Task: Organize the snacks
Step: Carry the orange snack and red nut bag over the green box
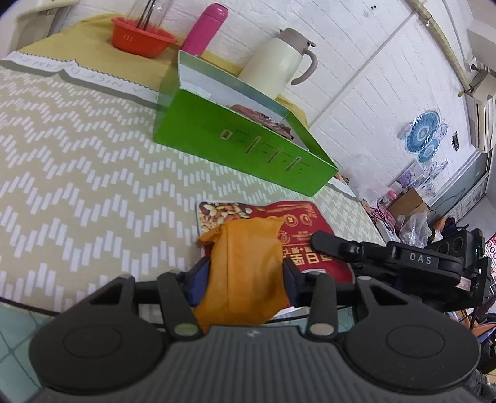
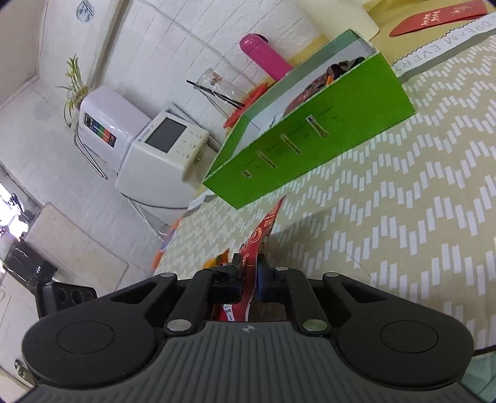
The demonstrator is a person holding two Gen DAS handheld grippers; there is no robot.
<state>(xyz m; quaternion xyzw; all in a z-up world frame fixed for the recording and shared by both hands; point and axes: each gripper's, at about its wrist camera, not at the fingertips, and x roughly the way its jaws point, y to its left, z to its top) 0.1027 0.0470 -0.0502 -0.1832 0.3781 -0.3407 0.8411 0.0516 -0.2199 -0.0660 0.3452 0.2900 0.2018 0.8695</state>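
Orange wrapping fills the space between our left gripper [image 1: 246, 280] fingers: in the left wrist view the blue pads press on both sides of an orange snack packet [image 1: 245, 272], so this gripper is closed on it. Under the packet lies a red nut bag [image 1: 305, 226], partly on the patterned tablecloth [image 1: 77, 173] near the table edge. The right gripper [image 1: 322, 241] comes in from the right, and its black finger lies over the red bag. Further back stands the green box [image 1: 235, 145], open at the top, with some dark wrappers already inside. An orange bowl [image 1: 141, 38], a pink bottle [image 1: 206, 28] and a cream jug [image 1: 279, 66] stand behind it.

In the right wrist view, our right gripper [image 2: 249, 269] is almost closed, and the red nut bag [image 2: 262, 235] stands on edge between its fingers, so we judge that it is held. The green box [image 2: 310, 145] is ahead, well apart from the bag.

We think the task is partly done: a few snacks are in the box, but the orange packet and the red bag are not yet inside it.
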